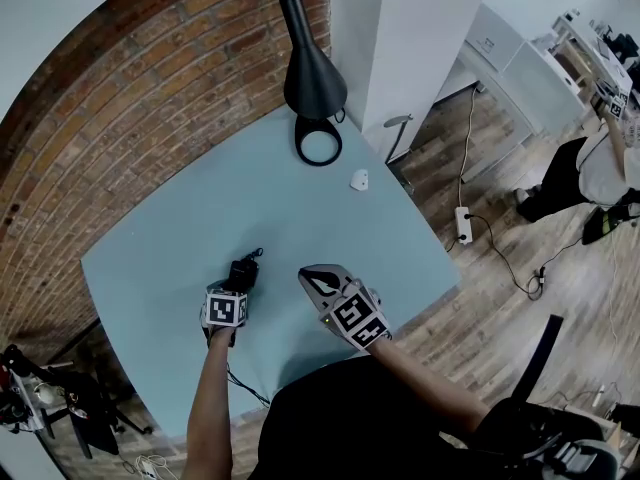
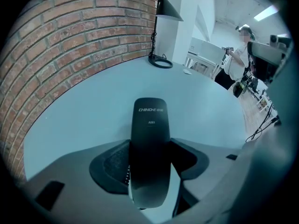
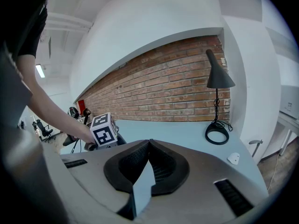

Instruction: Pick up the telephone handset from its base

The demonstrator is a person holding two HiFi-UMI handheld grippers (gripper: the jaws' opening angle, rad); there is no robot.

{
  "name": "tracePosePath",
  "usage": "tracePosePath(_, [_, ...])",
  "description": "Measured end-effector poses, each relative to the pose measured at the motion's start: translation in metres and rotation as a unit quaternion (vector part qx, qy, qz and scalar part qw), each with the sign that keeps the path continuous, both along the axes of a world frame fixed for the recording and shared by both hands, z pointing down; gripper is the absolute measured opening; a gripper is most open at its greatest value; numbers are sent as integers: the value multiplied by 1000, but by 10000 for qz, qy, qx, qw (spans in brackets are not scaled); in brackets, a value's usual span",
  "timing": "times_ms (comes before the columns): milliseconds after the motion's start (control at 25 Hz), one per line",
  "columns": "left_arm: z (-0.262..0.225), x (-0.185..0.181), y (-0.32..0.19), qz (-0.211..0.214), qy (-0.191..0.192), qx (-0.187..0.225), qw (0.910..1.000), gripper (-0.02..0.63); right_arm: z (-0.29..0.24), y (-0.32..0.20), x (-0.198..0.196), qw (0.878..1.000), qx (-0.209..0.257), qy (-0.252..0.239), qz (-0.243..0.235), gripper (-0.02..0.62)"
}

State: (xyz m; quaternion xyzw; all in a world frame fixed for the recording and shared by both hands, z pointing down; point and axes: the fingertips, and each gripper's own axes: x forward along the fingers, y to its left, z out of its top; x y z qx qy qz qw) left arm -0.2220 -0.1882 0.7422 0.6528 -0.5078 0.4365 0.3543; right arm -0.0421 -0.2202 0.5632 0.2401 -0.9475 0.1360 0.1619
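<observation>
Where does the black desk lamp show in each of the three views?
Head view: desk lamp, top centre, on the table's far edge.
Left gripper view: desk lamp top centre, beyond the held handset.
Right gripper view: desk lamp at right, before the brick wall.
Shared landmark: small white piece beside the lamp's base.

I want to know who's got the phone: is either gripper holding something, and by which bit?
The left gripper clamps the black plastic telephone handset by its near end, pads on both sides. The right gripper holds nothing.
</observation>
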Motion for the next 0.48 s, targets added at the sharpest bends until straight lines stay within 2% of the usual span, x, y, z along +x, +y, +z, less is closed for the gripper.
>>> tracePosePath(480, [-15,-3,-8,-2,-3,230,9997,281,-3,0,-2,10000,74,-23,-2,11])
